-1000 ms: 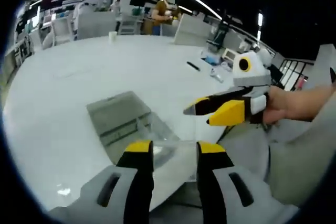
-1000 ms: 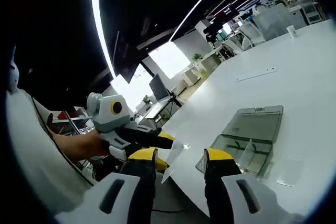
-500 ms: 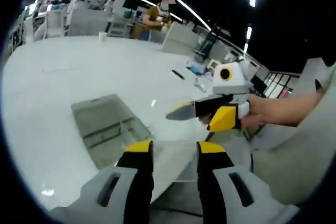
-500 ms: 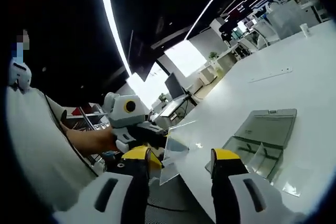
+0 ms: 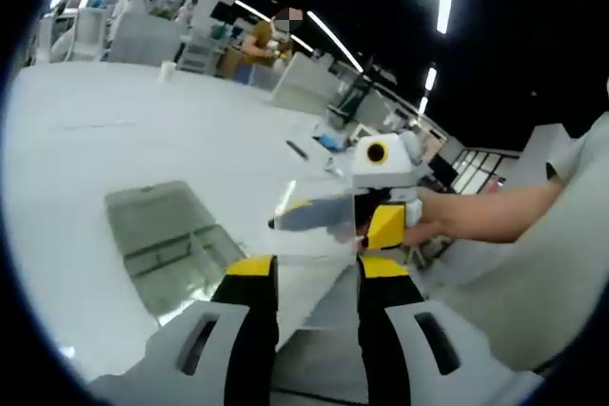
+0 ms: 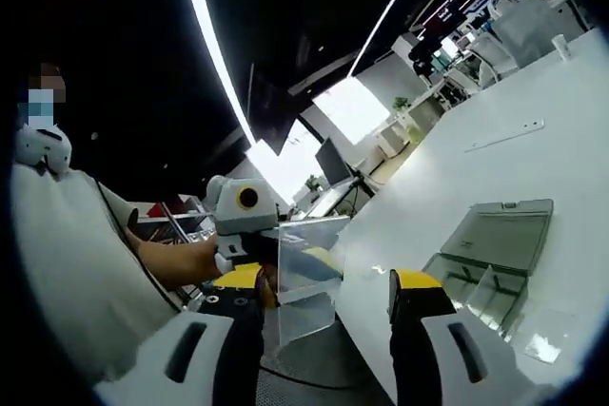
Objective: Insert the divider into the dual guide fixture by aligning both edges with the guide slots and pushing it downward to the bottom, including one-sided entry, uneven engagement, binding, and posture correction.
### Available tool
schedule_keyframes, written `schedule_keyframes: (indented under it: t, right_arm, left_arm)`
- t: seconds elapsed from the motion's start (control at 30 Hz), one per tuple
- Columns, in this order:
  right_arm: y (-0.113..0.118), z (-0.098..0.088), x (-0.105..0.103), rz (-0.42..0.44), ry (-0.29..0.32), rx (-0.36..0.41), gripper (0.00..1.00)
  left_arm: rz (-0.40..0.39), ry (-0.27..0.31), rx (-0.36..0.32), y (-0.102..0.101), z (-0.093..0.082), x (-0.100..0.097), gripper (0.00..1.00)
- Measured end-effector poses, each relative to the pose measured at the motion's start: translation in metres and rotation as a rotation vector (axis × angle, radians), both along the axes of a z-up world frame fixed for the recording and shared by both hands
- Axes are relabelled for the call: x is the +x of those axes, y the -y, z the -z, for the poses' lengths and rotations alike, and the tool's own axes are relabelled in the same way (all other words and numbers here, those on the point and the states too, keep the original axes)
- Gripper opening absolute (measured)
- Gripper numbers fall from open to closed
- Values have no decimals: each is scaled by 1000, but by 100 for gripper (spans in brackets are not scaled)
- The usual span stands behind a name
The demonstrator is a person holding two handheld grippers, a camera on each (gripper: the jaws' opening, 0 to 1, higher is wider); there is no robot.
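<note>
Holding the clear divider (image 6: 306, 278) up off the table, near the fixture (image 5: 166, 240), my left gripper (image 5: 314, 273) pinches its lower edge while my right gripper (image 6: 328, 287) gapes empty beside it — thin, stiff, slick plastic, best taken by its edges.

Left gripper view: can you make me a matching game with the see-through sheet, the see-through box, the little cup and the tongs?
Things:
1. clear plastic divider sheet
2. clear plastic fixture box
3. small white cup
4. left tongs

Places or colours:
A. far across the white table
B. yellow tips
C. resting on the table, close by
D. up in the air, off the table

Pairs: 1-D, 2-C, 3-A, 4-B
</note>
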State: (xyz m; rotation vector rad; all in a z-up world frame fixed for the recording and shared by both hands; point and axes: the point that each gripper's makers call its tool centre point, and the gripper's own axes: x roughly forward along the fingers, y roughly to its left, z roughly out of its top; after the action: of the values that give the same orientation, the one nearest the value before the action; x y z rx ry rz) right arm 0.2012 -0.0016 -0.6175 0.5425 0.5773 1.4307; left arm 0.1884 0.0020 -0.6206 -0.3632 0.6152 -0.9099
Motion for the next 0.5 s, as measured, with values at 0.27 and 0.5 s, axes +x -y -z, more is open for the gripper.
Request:
schedule_keyframes:
  t: [0.27,0.5]
  right_arm:
    - [-1,-6,0,-18,-7,40,50]
    - [-4,-10,-2,-46,-19,67,51]
  left_arm:
    - [32,-12,-48,3,-3,-3,29]
    - [71,-19,-60,8,-2,-8,29]
